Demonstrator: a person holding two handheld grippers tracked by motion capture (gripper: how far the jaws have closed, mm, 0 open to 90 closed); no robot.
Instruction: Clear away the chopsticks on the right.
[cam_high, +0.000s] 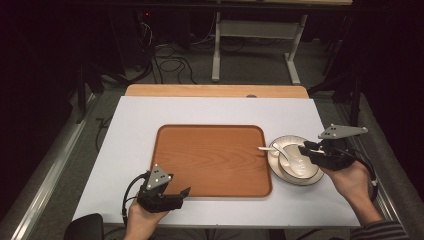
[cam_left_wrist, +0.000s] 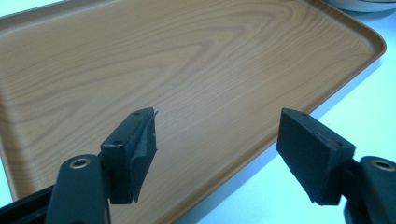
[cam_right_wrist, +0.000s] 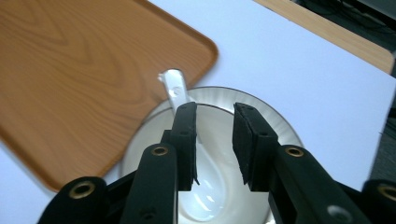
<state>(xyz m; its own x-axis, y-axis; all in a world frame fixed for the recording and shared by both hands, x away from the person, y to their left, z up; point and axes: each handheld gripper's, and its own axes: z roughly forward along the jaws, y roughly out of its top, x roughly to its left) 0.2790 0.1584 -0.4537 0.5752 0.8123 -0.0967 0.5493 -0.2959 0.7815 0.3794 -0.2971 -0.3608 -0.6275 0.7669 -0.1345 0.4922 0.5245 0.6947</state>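
Two grippers work at a white table (cam_high: 135, 120). Left gripper (cam_high: 186, 191), at 7 o'clock of the wooden tray (cam_high: 210, 160), gapes wide, empty. Right gripper (cam_right_wrist: 215, 140), half-open, nothing gripped, hovers over the bowl (cam_high: 295, 162) with spoon (cam_right_wrist: 175, 91), at the tray's 3 o'clock.

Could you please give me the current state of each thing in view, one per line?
Wooden tray: flat on the table, nothing on it.
Bowl: upright on its plate.
Spoon: resting in the bowl.
Left gripper: open, empty.
Right gripper: over the bowl, gripping nothing.
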